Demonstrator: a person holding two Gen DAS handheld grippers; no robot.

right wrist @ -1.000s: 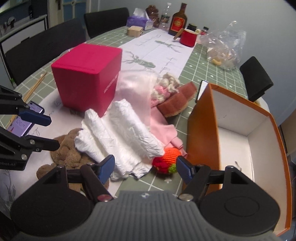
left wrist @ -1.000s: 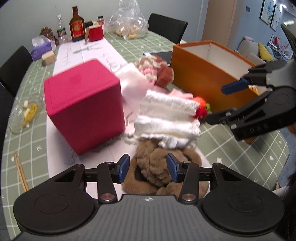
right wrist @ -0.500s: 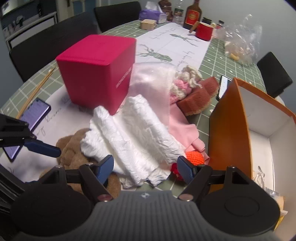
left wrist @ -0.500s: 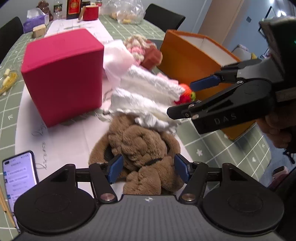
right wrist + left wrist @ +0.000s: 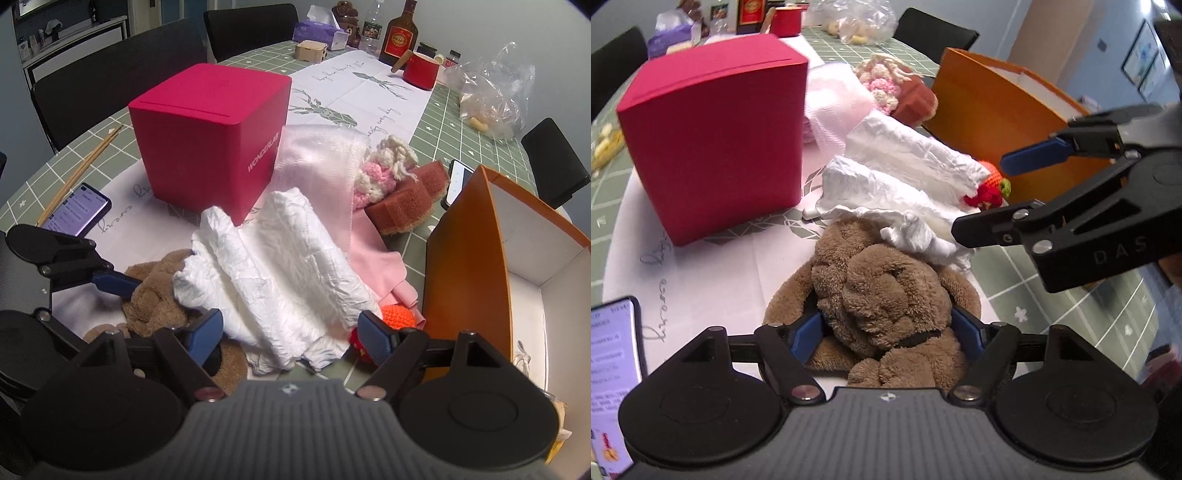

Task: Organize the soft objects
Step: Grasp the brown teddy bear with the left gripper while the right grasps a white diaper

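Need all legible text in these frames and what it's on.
"WONDERLAB": side of the red box.
"DAS": arm of the right tongs; further letters cut off.
Table runner: cursive script, not readable.
Bottle label: too blurred.
Phone screen: text too small.

Left gripper [image 5: 886, 338]: the jaws had just been opening and stood wide, with the brown plush toy [image 5: 882, 299] filling the gap between them. Ahead of the jaws, the crumpled white cloth [image 5: 897, 177] overlapped the toy's far edge. Ahead and left, the red box [image 5: 713, 140] blocked passage; bare table runner [image 5: 720, 273] lay open between box and toy. A phone [image 5: 613, 369] lay at far left.

Right gripper [image 5: 291, 332]: the jaws had also been opening, straddling the near edge of the white cloth. Just right of the jaws, the orange box [image 5: 469, 280] wall stood close, with the crocheted orange piece [image 5: 400, 316] wedged between.
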